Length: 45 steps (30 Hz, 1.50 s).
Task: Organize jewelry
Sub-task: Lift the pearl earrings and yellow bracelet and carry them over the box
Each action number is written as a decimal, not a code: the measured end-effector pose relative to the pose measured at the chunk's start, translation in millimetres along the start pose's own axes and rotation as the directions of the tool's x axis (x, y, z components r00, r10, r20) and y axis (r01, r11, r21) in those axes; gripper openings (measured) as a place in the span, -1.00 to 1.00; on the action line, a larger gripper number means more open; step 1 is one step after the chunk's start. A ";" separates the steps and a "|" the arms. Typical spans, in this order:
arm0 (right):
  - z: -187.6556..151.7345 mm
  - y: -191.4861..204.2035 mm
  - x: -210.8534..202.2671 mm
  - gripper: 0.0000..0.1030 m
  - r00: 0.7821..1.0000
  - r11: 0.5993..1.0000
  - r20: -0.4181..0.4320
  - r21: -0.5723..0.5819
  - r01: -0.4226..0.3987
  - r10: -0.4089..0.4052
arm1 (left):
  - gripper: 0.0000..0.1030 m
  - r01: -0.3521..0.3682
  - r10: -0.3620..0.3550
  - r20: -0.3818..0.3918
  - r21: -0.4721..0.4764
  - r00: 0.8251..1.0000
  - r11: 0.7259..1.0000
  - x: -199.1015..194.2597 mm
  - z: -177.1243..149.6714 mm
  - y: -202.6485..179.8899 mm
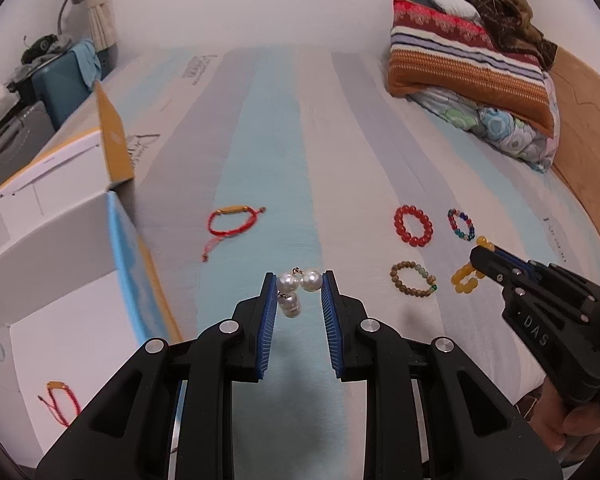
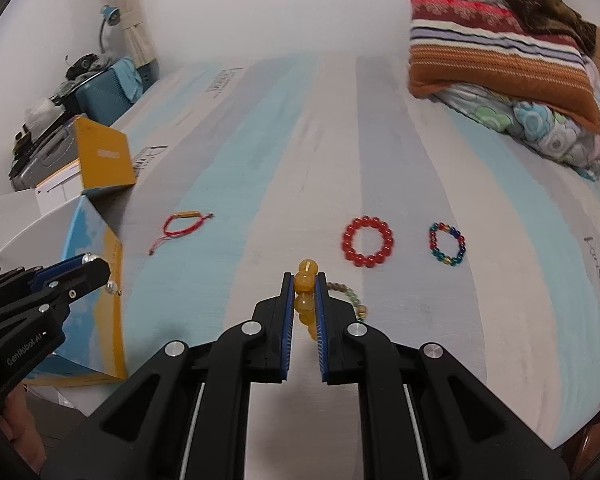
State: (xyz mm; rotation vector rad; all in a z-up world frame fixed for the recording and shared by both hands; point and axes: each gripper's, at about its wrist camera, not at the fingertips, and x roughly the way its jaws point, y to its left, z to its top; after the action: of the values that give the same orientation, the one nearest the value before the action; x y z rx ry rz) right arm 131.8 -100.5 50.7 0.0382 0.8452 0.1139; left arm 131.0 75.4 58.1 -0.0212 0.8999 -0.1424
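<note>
2 grippers pinch jewelry above the bed (image 1: pixel 260 128): left gripper (image 1: pixel 299 282) a pearl bracelet (image 1: pixel 298 286), right gripper (image 2: pixel 305 282) a yellow bead bracelet (image 2: pixel 305 288).

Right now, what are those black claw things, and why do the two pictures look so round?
A person holds one pair of tongs in each hand, each carrying a wide-eyed camera, which bends the picture. One picture looks along the left tongs, pinching a pearl bracelet. The other looks along the right tongs, shut on a yellow bead bracelet. On the striped bed lie a red cord bracelet, a red bead bracelet, a rainbow one and a brown one. An open box waits left.
</note>
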 end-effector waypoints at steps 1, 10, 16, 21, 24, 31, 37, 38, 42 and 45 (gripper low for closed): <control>0.8 5.2 -2.3 -0.82 1.000 1.000 0.005 -0.002 -0.008 0.008 | -0.57 -0.002 0.002 0.008 -0.004 1.000 1.000 -4.8 1.0 3.7; 12.5 55.4 -13.4 -0.82 0.998 0.996 0.027 -0.072 -0.051 0.053 | -0.57 -0.024 0.026 0.056 -0.042 0.998 0.999 -38.8 5.5 41.3; 19.4 88.8 -18.7 -0.82 0.995 0.990 0.041 -0.108 -0.088 0.093 | -0.57 -0.055 0.061 0.073 -0.082 0.995 0.995 -57.2 2.5 69.3; 24.8 115.3 -24.1 -0.82 0.991 0.983 0.052 -0.144 -0.112 0.120 | -0.57 -0.079 0.088 0.084 -0.107 0.993 0.991 -70.3 -0.5 90.6; 27.1 134.7 -29.0 -0.82 0.989 0.976 0.062 -0.183 -0.118 0.131 | -0.56 -0.083 0.095 0.089 -0.126 0.992 0.988 -77.1 -3.8 105.9; 31.6 173.0 -32.9 -0.82 0.984 0.964 0.068 -0.223 -0.143 0.162 | -0.56 -0.123 0.139 0.090 -0.170 0.986 0.978 -91.1 -11.5 140.5; 31.9 212.4 -34.7 -0.82 0.978 0.948 0.064 -0.266 -0.174 0.198 | -0.56 -0.159 0.180 0.086 -0.213 0.980 0.964 -104.6 -23.2 172.6; 31.6 218.3 -34.4 -0.82 0.977 0.946 0.062 -0.270 -0.180 0.204 | -0.56 -0.165 0.187 0.083 -0.220 0.979 0.961 -105.9 -25.6 177.9; 29.7 244.5 -30.7 -0.82 0.973 0.935 0.046 -0.288 -0.206 0.228 | -0.56 -0.186 0.212 0.080 -0.252 0.974 0.950 -113.2 -36.3 203.5; 26.7 264.9 -27.2 -0.82 0.968 0.925 0.032 -0.304 -0.226 0.247 | -0.56 -0.206 0.233 0.067 -0.280 0.970 0.938 -116.0 -44.4 223.5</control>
State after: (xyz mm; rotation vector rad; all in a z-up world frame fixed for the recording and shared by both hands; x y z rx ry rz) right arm 111.3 159.8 109.6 -0.1400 0.7438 0.4656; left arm 50.8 313.9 103.4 -0.1807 0.8109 0.1911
